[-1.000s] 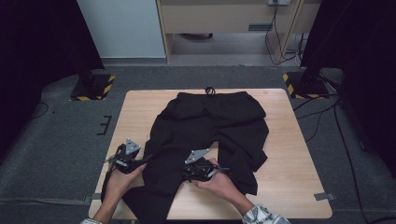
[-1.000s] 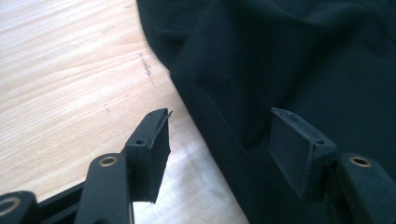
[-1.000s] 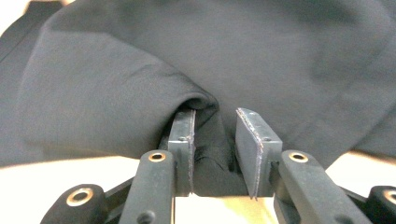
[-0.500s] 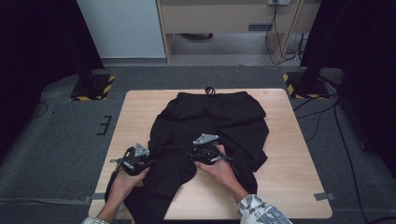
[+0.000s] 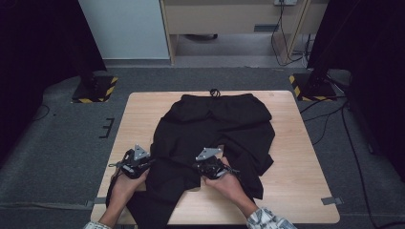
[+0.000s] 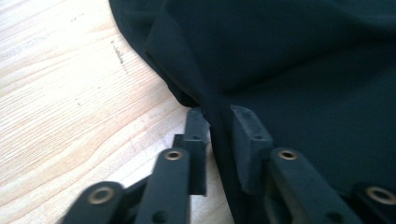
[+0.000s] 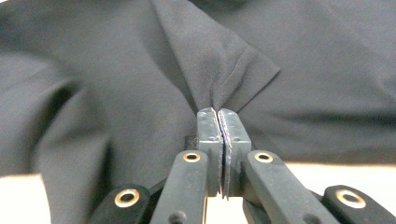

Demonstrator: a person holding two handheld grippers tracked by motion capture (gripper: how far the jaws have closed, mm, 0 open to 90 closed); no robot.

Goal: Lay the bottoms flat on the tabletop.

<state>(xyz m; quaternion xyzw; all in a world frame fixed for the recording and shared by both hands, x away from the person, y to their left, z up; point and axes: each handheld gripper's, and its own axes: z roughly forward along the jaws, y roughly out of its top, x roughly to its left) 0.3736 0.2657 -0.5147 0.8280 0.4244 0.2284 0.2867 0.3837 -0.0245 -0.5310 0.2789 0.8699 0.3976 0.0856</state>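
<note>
We pinch the black trousers (image 5: 217,126), spread on the table (image 5: 296,191), with right gripper (image 7: 218,116) clamped and left gripper (image 6: 219,119) nipping the edge fold; next, lift evenly to fold.

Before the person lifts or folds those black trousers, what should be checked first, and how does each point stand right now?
1. Right gripper pinches a fold of the black trousers: ok, jaws shut on cloth.
2. Left gripper holds the trouser edge: cannot tell; cloth runs between the jaws, which look slightly apart.
3. Waistband lies flat at the far edge: ok.
4. Trousers fully on the table: not ok, one leg hangs over the near edge.
5. Cloth smooth: not ok, right side is bunched.
</note>
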